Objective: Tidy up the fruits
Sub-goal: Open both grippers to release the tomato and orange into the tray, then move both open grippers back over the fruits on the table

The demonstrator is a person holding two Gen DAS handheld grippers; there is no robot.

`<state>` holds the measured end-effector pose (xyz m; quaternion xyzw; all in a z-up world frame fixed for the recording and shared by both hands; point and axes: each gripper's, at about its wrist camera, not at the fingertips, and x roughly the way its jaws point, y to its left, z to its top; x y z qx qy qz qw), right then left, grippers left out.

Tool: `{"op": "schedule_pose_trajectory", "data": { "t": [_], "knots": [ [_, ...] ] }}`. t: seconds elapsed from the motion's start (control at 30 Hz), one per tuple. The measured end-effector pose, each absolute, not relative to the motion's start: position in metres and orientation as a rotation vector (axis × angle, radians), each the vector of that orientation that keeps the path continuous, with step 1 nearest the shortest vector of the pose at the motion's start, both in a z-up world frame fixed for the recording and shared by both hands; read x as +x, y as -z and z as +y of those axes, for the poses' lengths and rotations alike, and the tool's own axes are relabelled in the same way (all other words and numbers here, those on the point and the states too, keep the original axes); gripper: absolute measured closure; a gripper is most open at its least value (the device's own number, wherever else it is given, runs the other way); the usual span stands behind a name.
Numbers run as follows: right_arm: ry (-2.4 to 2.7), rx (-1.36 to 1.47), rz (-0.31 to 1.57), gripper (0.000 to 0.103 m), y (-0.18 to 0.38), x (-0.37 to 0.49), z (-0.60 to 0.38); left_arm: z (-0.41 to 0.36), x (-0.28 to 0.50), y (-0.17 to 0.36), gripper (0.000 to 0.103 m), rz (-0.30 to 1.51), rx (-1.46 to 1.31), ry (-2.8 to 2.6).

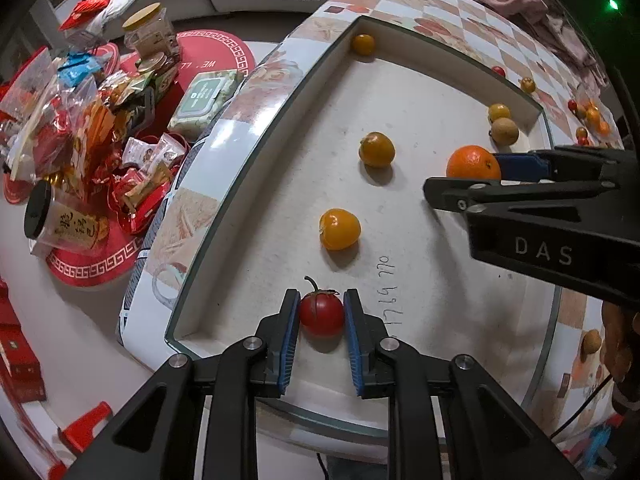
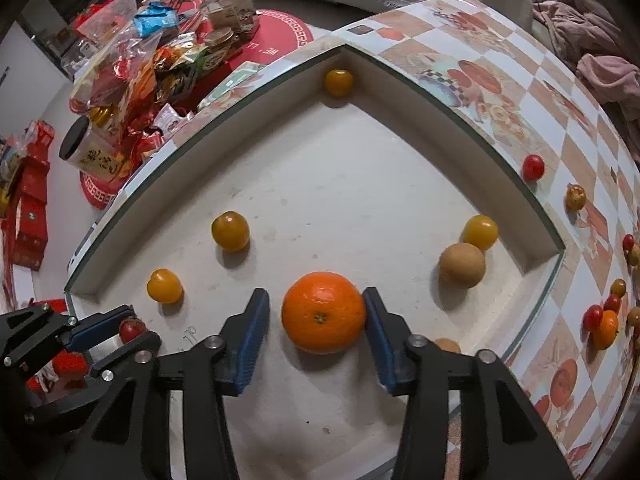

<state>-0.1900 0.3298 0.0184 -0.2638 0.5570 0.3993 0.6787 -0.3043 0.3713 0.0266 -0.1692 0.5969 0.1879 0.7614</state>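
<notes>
My left gripper [image 1: 322, 316] is shut on a red cherry tomato [image 1: 322, 315] low over the white tray floor [image 1: 280, 152]; it also shows in the right wrist view [image 2: 132, 330]. My right gripper [image 2: 316, 312] is open around an orange [image 2: 323, 312] that rests on the tray; the right pad touches it, the left pad stands apart. The orange also shows in the left wrist view [image 1: 473, 162]. Yellow tomatoes [image 1: 340, 229] [image 1: 376, 149] [image 1: 363, 44] and a brown round fruit [image 2: 462, 265] lie in the tray.
The tray has raised walls [image 2: 224, 120]. More small fruits [image 2: 533, 167] [image 2: 604, 322] lie on the chequered tablecloth to the right. A pile of snack packets and jars [image 1: 80, 132] fills the table to the left.
</notes>
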Motion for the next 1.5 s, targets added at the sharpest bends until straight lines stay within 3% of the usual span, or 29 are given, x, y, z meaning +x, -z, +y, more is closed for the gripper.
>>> {"op": "schedule_pose_trajectory", "data": {
  "t": [0.1, 0.23, 0.43, 0.93, 1.5],
  "knots": [
    [-0.902, -0.58, 1.264, 0.041, -0.019, -0.19, 0.33, 0.37, -0.308, -0.031, 0.018, 1.281, -0.365, -0.429],
    [-0.908, -0.559, 1.261, 0.038, -0.023, -0.189, 0.328, 0.371, -0.312, -0.034, 0.018, 1.264, -0.351, -0.434],
    [-0.925, -0.471, 1.262, 0.024, -0.04, -0.183, 0.325, 0.37, -0.311, -0.036, 0.018, 1.275, -0.337, -0.428],
    [-0.714, -0.206, 1.228, 0.023, -0.093, -0.139, 0.218, 0.315, -0.249, -0.077, 0.018, 1.217, -0.194, -0.235],
    [-0.345, -0.102, 1.319, 0.024, -0.047, -0.147, 0.058, 0.22, -0.14, -0.089, 0.018, 1.172, -0.091, -0.009]
  ]
}}
